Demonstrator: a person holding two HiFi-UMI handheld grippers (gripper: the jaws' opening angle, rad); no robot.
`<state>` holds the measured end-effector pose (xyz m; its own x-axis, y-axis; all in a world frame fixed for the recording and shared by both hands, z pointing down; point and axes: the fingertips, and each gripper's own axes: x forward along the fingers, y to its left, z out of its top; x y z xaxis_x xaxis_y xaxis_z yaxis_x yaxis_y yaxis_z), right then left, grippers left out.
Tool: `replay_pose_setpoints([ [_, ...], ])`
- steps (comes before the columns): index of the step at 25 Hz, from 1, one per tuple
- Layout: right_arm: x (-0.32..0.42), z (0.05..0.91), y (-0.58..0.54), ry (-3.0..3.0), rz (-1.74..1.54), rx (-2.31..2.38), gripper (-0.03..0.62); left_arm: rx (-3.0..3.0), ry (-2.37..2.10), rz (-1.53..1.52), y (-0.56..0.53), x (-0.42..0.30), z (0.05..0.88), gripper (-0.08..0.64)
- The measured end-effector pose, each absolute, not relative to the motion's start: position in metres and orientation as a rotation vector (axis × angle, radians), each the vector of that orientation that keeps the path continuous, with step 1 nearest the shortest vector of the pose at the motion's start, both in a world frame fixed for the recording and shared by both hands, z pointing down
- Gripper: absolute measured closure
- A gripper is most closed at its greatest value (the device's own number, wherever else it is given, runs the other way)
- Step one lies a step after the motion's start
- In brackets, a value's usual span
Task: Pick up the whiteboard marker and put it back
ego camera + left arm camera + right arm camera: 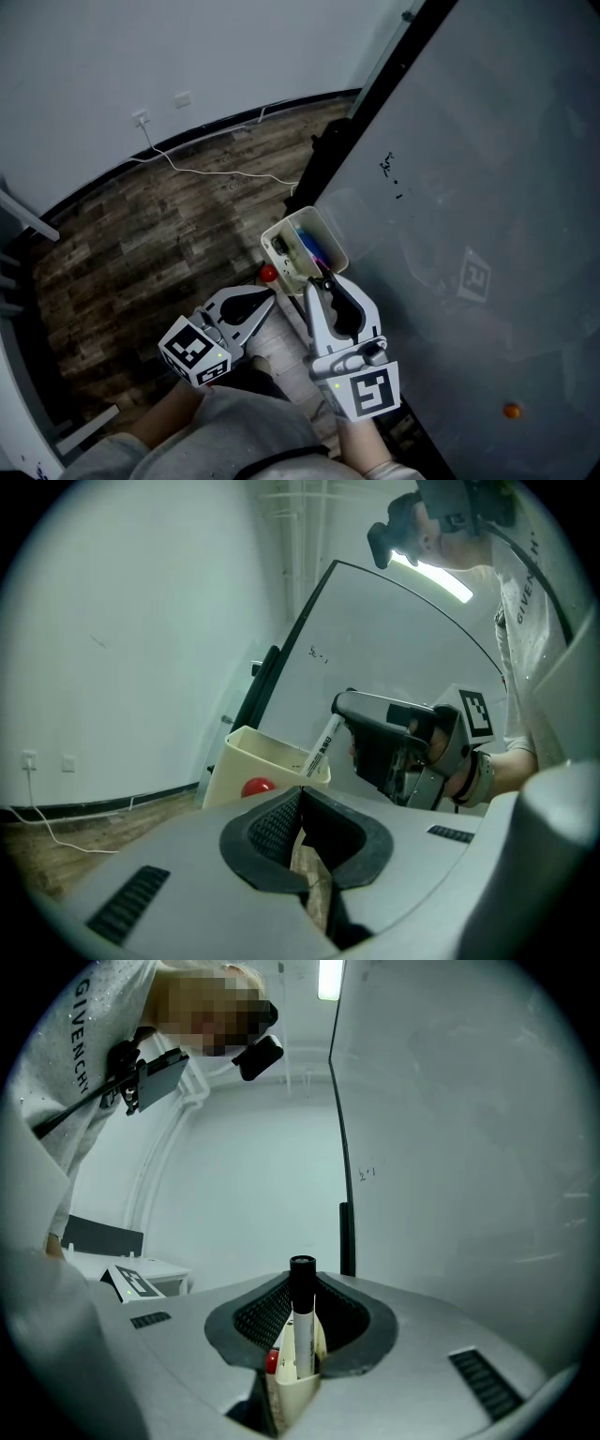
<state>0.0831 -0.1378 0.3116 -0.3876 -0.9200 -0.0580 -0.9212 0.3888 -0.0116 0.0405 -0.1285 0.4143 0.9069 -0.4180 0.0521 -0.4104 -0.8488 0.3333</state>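
The whiteboard marker (302, 1326), white with a black cap, stands between the jaws of my right gripper (302, 1321), which is shut on it. In the left gripper view the marker (321, 747) slants from my right gripper (342, 714) down into the cream holder box (246, 745). From the head view this box (281, 246) hangs on the whiteboard's (469, 187) lower edge, with my right gripper (323, 281) at its near rim. My left gripper (272, 298) sits just left of it, shut with nothing in it. The marker's lower end is hidden in the box.
Blue markers (307, 246) lie in the box, and a red round thing (269, 273) sits at its left side. An orange magnet (511, 410) sticks to the whiteboard. A white cable (216, 172) runs across the wooden floor from a wall socket (141, 118).
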Motion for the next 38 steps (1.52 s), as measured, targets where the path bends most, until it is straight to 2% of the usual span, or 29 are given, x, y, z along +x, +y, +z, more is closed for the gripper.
replay_pose_setpoints([
  [38,0.080,0.280,-0.131,2.604,0.095,-1.619,0.505,2.752,-0.542,-0.048,-0.128,0.049,0.406,0.545],
])
